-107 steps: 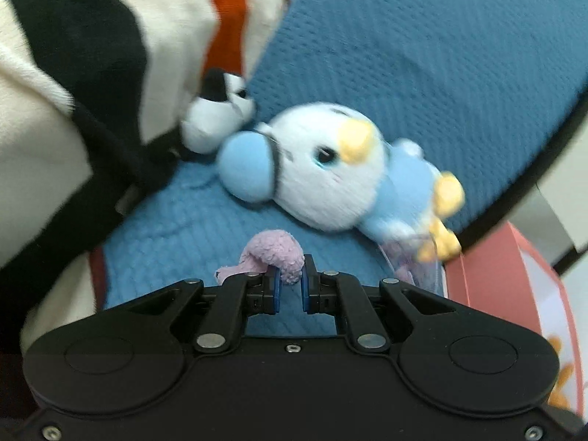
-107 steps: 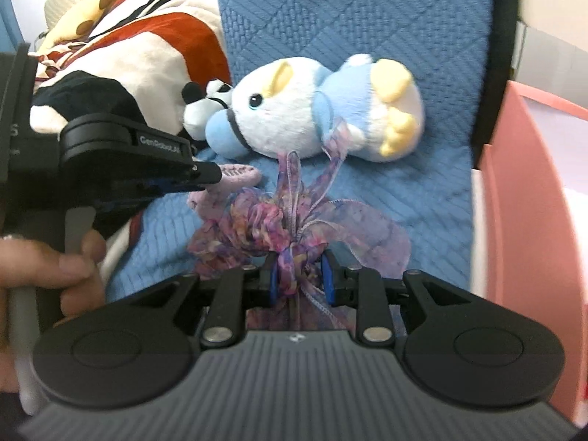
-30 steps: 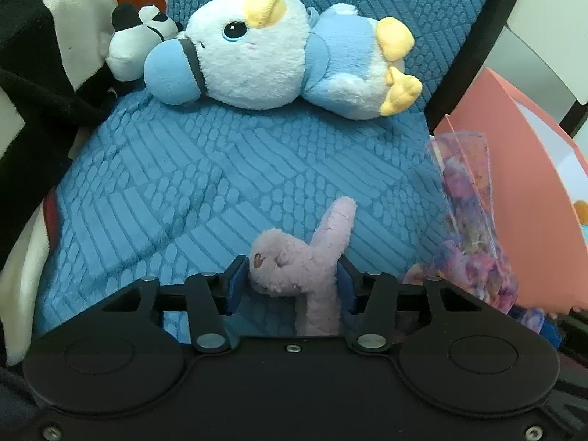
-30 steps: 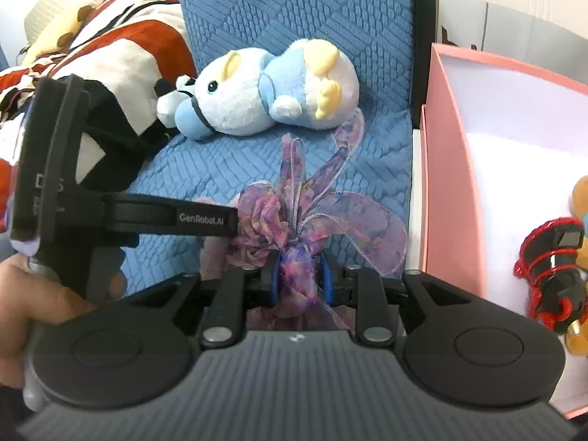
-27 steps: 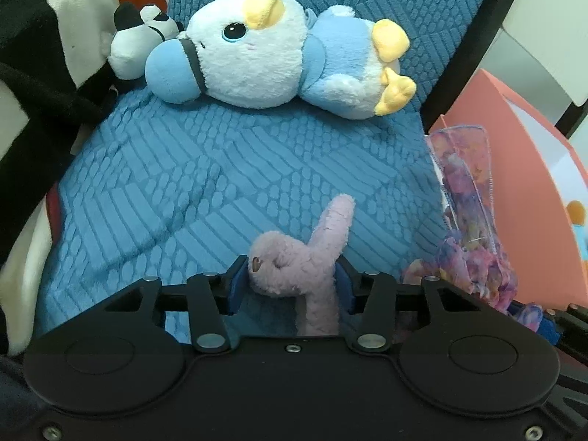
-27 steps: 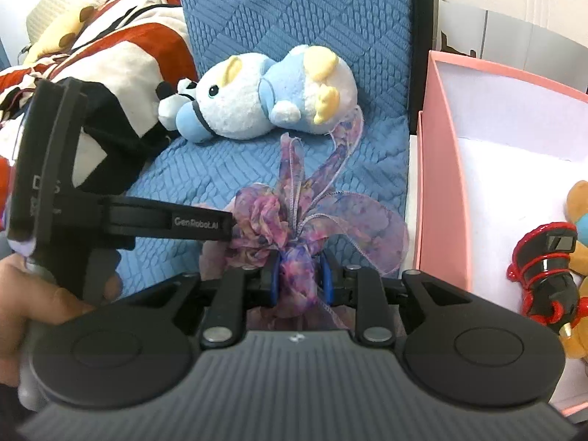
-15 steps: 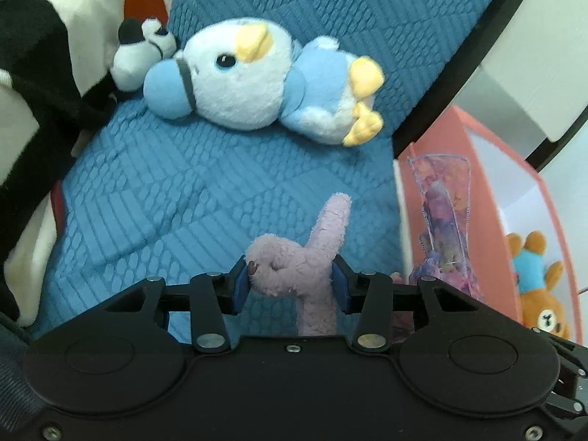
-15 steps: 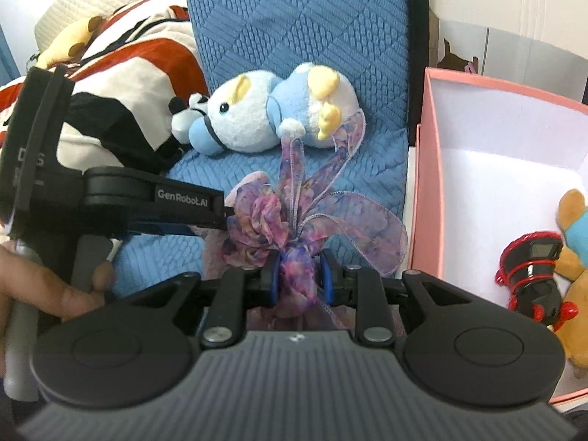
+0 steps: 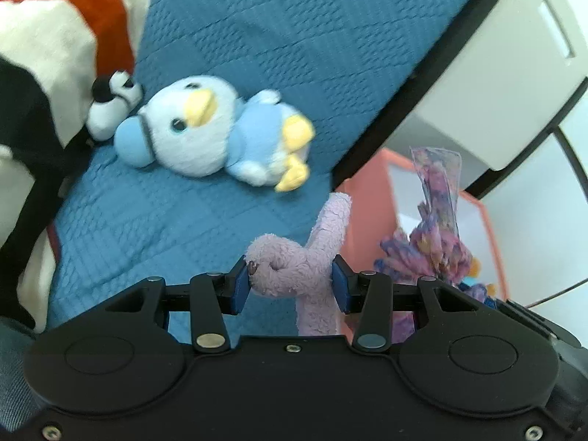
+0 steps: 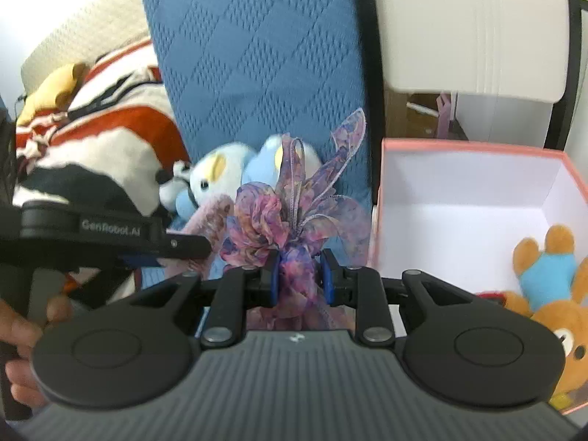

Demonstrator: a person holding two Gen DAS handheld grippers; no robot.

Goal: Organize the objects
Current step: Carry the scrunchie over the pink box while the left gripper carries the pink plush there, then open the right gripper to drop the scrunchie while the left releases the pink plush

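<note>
My left gripper [image 9: 290, 284] is shut on a fuzzy lilac plush toy [image 9: 301, 261] and holds it above the blue quilted seat [image 9: 154, 228], near the pink box [image 9: 367, 198]. My right gripper [image 10: 300, 275] is shut on a purple-pink ribbon bow [image 10: 294, 213], lifted beside the open pink box [image 10: 459, 147]. The bow also shows in the left wrist view [image 9: 433, 242]. The left gripper [image 10: 176, 244] with the lilac plush [image 10: 209, 220] shows at the left of the right wrist view.
A blue and white penguin plush [image 9: 205, 128] and a small black-and-white plush [image 9: 110, 106] lie on the seat by a striped blanket [image 9: 44, 55]. A brown bear in a blue shirt [image 10: 551, 286] lies in the white-lined box. A white cabinet [image 10: 470, 29] stands behind.
Both grippers have risen and moved right toward the pink box, each holding its toy. The penguin plush now lies farther off, and more of the box's inside shows.
</note>
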